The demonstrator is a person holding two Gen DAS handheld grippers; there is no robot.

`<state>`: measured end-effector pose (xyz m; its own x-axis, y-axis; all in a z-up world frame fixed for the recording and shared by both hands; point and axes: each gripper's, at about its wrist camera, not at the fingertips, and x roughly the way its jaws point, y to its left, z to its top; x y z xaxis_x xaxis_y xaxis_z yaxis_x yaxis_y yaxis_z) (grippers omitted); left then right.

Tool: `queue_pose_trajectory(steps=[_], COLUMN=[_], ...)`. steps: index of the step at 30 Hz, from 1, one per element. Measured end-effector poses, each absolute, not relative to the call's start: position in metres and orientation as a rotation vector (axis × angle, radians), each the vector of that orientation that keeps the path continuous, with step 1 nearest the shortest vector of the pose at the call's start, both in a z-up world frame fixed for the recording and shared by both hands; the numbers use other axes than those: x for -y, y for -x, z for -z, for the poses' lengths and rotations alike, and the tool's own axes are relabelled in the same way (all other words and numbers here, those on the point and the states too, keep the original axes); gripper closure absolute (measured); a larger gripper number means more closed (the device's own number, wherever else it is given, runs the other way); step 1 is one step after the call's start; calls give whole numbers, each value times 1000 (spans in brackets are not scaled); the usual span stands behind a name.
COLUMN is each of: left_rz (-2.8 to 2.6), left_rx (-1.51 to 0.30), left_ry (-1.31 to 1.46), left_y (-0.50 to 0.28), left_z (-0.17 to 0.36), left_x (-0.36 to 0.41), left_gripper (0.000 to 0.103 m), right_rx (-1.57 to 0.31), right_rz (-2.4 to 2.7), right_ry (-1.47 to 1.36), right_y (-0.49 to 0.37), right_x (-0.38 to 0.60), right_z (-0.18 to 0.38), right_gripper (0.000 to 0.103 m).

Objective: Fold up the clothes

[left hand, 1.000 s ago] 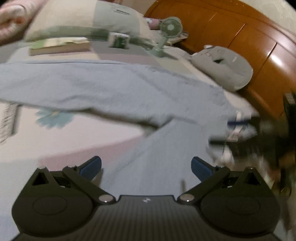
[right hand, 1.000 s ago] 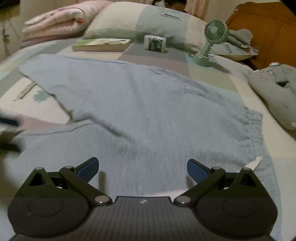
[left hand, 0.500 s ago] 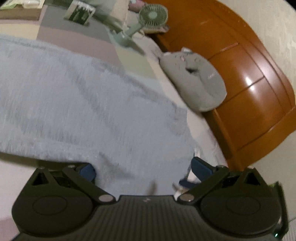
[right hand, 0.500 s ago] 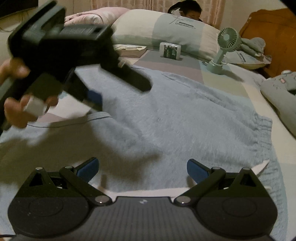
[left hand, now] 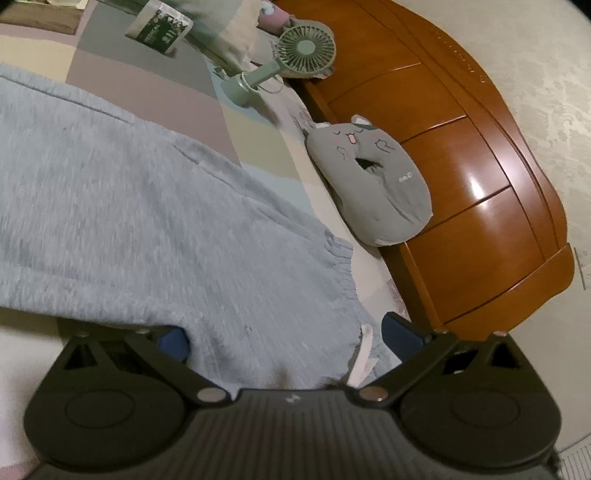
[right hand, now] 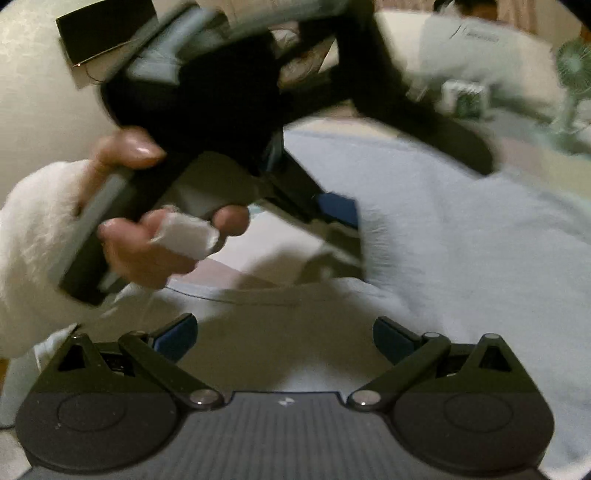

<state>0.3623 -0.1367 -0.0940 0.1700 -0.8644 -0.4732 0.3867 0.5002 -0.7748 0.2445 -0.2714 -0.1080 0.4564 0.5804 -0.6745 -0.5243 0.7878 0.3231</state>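
Light blue sweatpants (left hand: 155, 221) lie spread flat on the bed, the gathered waistband (left hand: 343, 269) toward the headboard, a white drawstring (left hand: 364, 350) at its near end. My left gripper (left hand: 284, 338) is open, low over the waistband corner, cloth between its blue pads. My right gripper (right hand: 284, 334) is open over the pants (right hand: 461, 229). In the right wrist view, the hand-held left gripper (right hand: 332, 206) crosses the frame, blurred.
A grey cat cushion (left hand: 373, 177) lies against the wooden headboard (left hand: 461, 155). A green desk fan (left hand: 291, 55), a small box (left hand: 160, 29) and pillows (right hand: 476, 44) sit at the far side of the bed. The person's white sleeve (right hand: 33, 240) is at left.
My left gripper swung right across the pants to the waistband near the headboard and lowered onto it. It now fills the right wrist view. The right gripper stayed open, shifting slightly.
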Motion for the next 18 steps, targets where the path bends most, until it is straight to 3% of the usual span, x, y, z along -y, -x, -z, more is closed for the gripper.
queue_pose_trajectory(steps=[10,18], left_rz=[978,907], left_rx=[-1063,-1033], left_ry=[529,422], left_y=[-345,-315], left_z=[91,80], left_x=[119,70], left_gripper=[1,1], right_rx=[-866,-694], right_rz=[-628,-496], right_ry=[-74,31], right_y=[-231,-222], right_x=[261,258], right_z=[111,83], right_gripper=[0,0])
